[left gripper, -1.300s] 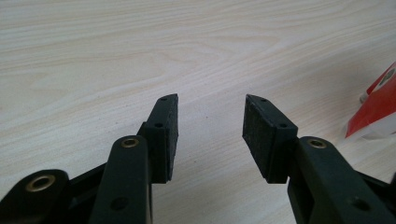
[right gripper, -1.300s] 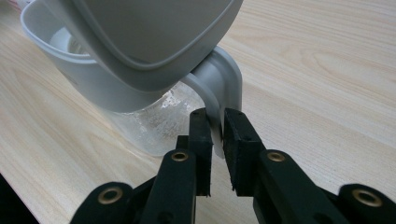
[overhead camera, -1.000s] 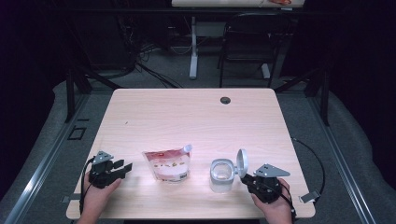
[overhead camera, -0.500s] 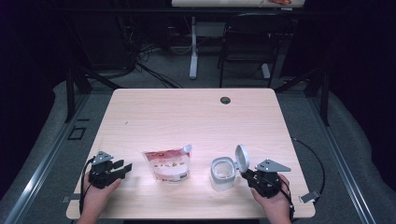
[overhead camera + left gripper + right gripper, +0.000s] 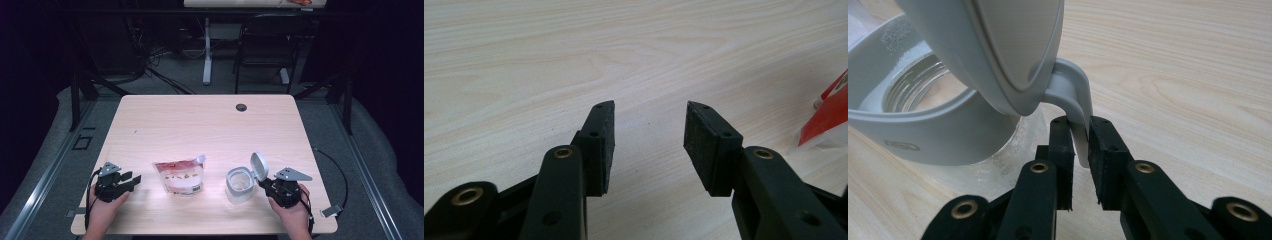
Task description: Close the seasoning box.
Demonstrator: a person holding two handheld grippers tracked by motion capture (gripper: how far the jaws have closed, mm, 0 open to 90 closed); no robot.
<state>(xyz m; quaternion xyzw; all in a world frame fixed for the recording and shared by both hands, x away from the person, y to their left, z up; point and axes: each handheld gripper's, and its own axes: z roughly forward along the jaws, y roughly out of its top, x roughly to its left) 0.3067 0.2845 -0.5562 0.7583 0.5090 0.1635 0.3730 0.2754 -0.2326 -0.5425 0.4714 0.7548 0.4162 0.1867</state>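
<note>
A clear jar (image 5: 239,184) with a grey collar stands near the table's front right, its hinged grey lid (image 5: 259,166) swung up and open. My right gripper (image 5: 263,183) sits just right of it. In the right gripper view its jaws (image 5: 1080,130) are shut on the lid's curved hinge tab (image 5: 1075,90), with the lid (image 5: 998,45) above and the jar's open mouth (image 5: 923,135) to the left. A red and clear pouch (image 5: 180,176) lies flat left of the jar. My left gripper (image 5: 134,181) rests low at the front left, open and empty (image 5: 649,135), with the pouch's edge (image 5: 831,112) off to its right.
The wooden table (image 5: 200,125) has a dark cable grommet (image 5: 241,107) near its far edge. A chair (image 5: 265,45) and desk legs stand on the dark floor beyond. Both hands are close to the table's front edge.
The lid has tipped a little higher over the jar with the right gripper on its tab. The left gripper and the pouch have stayed where they were.
</note>
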